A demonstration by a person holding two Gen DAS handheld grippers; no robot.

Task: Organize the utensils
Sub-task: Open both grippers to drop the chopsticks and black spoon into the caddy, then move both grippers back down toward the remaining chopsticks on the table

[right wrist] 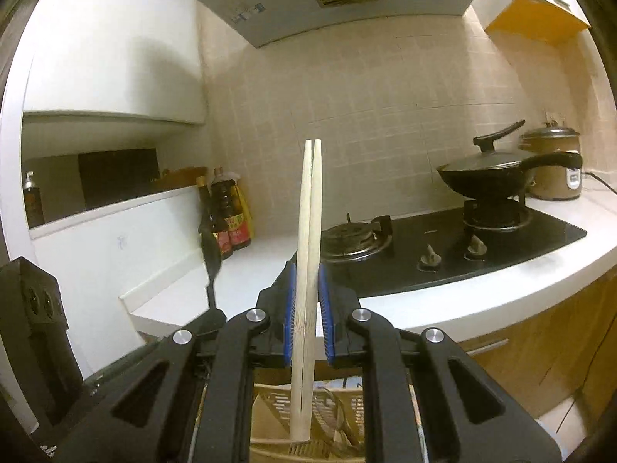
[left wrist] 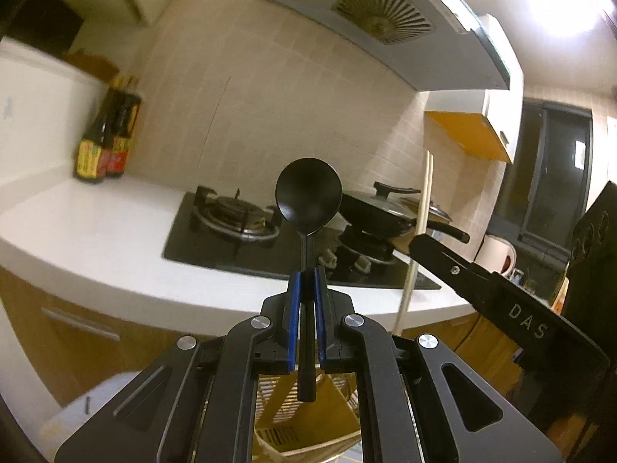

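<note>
A: On the left wrist view, my left gripper (left wrist: 307, 285) clamps the black spoon (left wrist: 308, 196) by its handle, bowl upright before the near edge of the counter (left wrist: 96, 227).

B: And the right wrist view?

A: My right gripper (right wrist: 307, 289) pinches the chopsticks (right wrist: 310, 208), upright. I'd keep both grips firm and lower them vertically, I judge.

Both cams sit on my wrists, looking roughly level along my fingers (left wrist: 320, 289) from just off the surface (left wrist: 96, 227). Left faces the stove (right wrist: 443, 247) from its left, right more head-on. Both share the stove, the tiled wall (right wrist: 385, 115) and the hood (left wrist: 366, 11).
</note>
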